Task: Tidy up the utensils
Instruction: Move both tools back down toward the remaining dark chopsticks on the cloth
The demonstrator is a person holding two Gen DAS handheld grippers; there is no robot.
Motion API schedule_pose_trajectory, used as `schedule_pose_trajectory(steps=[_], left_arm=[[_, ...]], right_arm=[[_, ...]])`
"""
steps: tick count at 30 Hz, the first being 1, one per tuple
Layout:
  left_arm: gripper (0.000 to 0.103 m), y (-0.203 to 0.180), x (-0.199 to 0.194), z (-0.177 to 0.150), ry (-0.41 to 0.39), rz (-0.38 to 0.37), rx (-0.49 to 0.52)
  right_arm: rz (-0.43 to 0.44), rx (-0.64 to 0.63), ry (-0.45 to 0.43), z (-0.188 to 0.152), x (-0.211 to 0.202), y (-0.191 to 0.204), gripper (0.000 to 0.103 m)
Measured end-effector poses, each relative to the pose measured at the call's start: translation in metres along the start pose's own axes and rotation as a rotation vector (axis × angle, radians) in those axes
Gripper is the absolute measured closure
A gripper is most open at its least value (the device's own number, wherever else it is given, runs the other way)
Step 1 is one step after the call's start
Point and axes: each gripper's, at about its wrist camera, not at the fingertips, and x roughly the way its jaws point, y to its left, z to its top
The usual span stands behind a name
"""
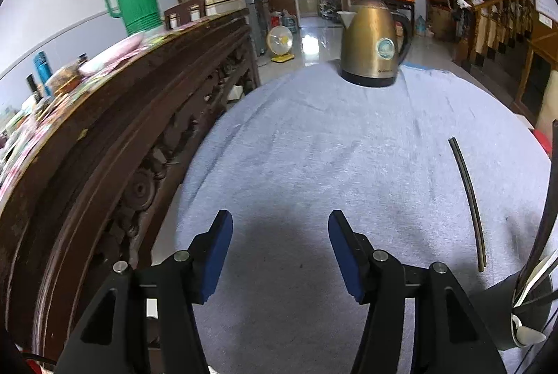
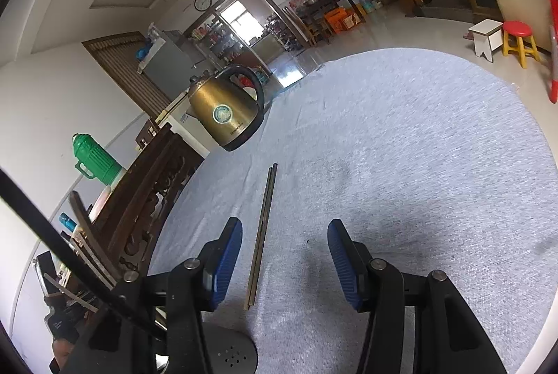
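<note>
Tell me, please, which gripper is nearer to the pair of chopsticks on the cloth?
Right. The chopsticks lie between the open jaws of the right gripper, nearer its left finger. The left gripper sits well off to their left.

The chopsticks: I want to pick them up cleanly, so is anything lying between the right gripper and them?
Nothing visible. The chopsticks lie bare on the grey cloth, with their near ends between the right gripper and its open jaws.

The pale blue-grey cloth-covered table (image 2: 418,164) lies mostly bare to the right. A brass-coloured electric kettle (image 1: 371,46) stands at its far edge, a dark carved wooden sideboard (image 1: 115,136) walls the left side (cluttered on top), and thin dark chopsticks (image 2: 262,231) lie mid-cloth.
</note>
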Motion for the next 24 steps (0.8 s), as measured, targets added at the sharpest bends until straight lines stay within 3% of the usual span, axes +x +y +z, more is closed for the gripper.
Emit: schedule_pose_trajectory(steps=[3,9,16,24], left_arm=[[0.045,-0.014,0.014,0.010,0.013,-0.036,0.047],[0.044,-0.049,0.067,0.047,0.043,-0.198,0.153],[0.044,-0.125,0.127,0.089,0.151,-0.356,0.207],[0.044,-0.212,0.152,0.092,0.197,-0.410,0.294]], right_arm=[[0.002,0.007,0.001,0.002,0.003,-0.002,0.049],[-0.001,0.027,0.010,0.006,0.010,-0.013,0.049],[-0.010,0.060,0.029,0.020,0.028,-0.029,0.049],[-0.015,0.056,0.051,0.035,0.052,-0.037,0.049]])
